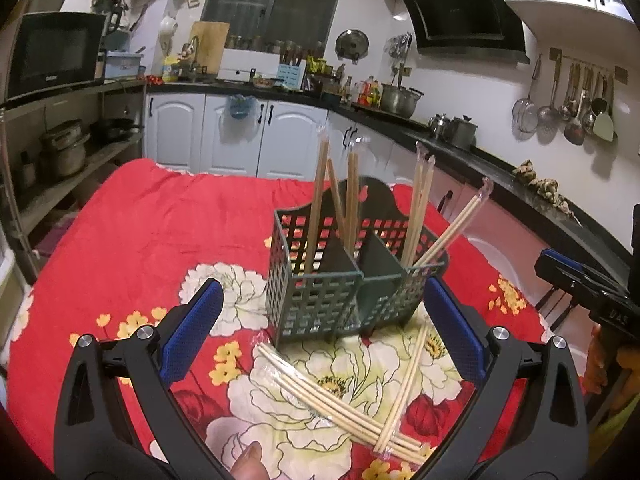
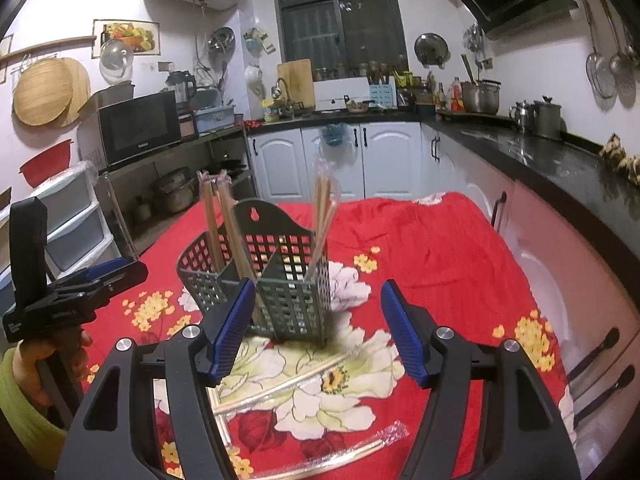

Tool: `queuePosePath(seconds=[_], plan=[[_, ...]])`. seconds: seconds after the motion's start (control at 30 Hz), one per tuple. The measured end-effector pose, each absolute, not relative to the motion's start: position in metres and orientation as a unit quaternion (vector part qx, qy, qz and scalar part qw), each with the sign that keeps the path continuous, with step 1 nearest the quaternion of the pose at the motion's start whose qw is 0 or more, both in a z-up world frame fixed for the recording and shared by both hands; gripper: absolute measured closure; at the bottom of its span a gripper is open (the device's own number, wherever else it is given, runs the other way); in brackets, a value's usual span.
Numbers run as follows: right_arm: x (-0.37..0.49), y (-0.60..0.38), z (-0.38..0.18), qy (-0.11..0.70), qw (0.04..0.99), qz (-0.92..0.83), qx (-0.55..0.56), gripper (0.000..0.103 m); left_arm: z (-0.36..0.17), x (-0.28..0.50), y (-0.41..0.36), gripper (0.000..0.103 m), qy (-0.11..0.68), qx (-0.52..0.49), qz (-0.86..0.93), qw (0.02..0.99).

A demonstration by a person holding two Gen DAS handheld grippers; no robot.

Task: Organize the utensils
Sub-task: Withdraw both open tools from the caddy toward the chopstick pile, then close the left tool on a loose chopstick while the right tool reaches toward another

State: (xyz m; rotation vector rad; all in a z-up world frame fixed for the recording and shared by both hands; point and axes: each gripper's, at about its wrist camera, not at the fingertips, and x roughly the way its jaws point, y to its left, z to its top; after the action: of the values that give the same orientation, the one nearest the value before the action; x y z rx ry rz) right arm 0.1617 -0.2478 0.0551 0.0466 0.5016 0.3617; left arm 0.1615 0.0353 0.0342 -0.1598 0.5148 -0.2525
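Item: wrapped chopstick pairs, loose [image 1: 340, 404], lying flat on the floral cloth [image 1: 140, 240] of the desk, just in front of the green caddy [image 1: 352, 276] on its near side. Several pairs fan together with their long axis running from the caddy's near-left foot out to the lower right; one further pair [image 1: 404, 384] crosses over them, its axis running almost straight away from the caddy's front wall.

Relation to left gripper [image 1: 324, 332]: the bundle lies directly below and between its two blue pads, jaws wide apart, nothing held. The fanned pairs run diagonally across the gap, so the jaws would have to close across that diagonal (a small twist of the wrist seems called for).

Relation to right gripper [image 2: 316, 332]: jaws apart and empty. In its view the loose pairs [image 2: 280, 388] pass under its left finger, and a further wrapped pair [image 2: 360, 452] lies nearer still, farther from the caddy. It hangs to the caddy's right.

Nearer hand, by judgement: the left, being centred over the bundle.

Already filed: chopsticks [image 1: 344, 200] upright in the caddy's left compartment, others [image 1: 420, 208] leaning in the right one.

Outward: kitchen counter [image 1: 460, 144] beyond the desk.
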Motion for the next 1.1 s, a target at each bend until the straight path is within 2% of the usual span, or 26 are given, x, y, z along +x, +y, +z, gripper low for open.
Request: queuePosePath(seconds=[1.1], plan=[[0.151,-0.258,-0.008,0.322,0.934,0.155,0.004,0.039,-0.034,0.159,0.023,0.011,0.351,-0.057,-0.118,0.927]])
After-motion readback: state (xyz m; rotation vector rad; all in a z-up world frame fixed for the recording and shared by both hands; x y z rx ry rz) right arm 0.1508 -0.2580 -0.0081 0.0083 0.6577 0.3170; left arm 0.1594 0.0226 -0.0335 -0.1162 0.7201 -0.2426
